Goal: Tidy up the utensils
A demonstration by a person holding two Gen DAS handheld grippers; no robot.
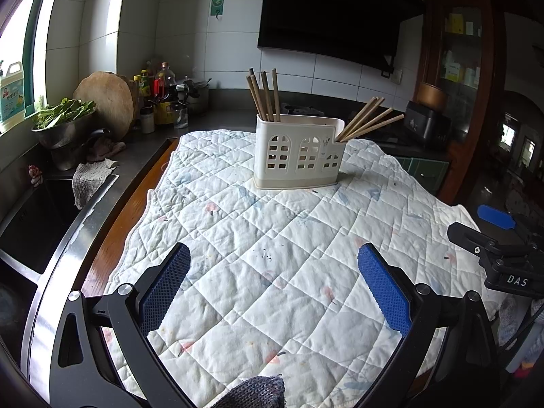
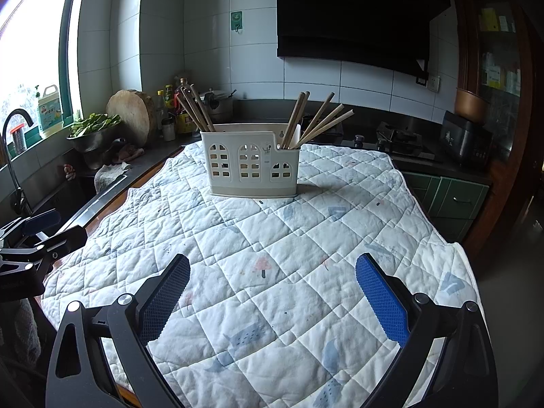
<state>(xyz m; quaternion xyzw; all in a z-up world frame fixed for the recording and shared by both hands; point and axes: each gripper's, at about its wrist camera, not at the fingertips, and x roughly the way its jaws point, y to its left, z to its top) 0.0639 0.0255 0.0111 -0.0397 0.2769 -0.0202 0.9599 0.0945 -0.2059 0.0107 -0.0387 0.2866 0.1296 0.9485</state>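
A cream plastic utensil holder [image 1: 298, 152] [image 2: 251, 163] stands upright on a white quilted cloth [image 1: 272, 238] [image 2: 272, 238] at the far side of the table. Several wooden chopsticks [image 1: 265, 95] [image 2: 195, 107] stick up from its left compartment, and several more chopsticks [image 1: 369, 118] [image 2: 318, 119] lean right from its right compartment. My left gripper [image 1: 273, 261] is open over the near cloth with nothing between its blue pads. My right gripper [image 2: 273, 273] is likewise open and empty. Each gripper shows in the other's view: the right gripper [image 1: 496, 234], the left gripper [image 2: 44, 227].
A sink [image 1: 37, 217] with a rag [image 1: 90, 180] on its rim lies left of the table. The counter behind holds a bowl of greens [image 1: 63, 119], a round chopping board [image 1: 107, 102] and bottles [image 1: 159, 91]. A stove [image 2: 397, 139] and dark appliance [image 2: 465, 142] stand at the right.
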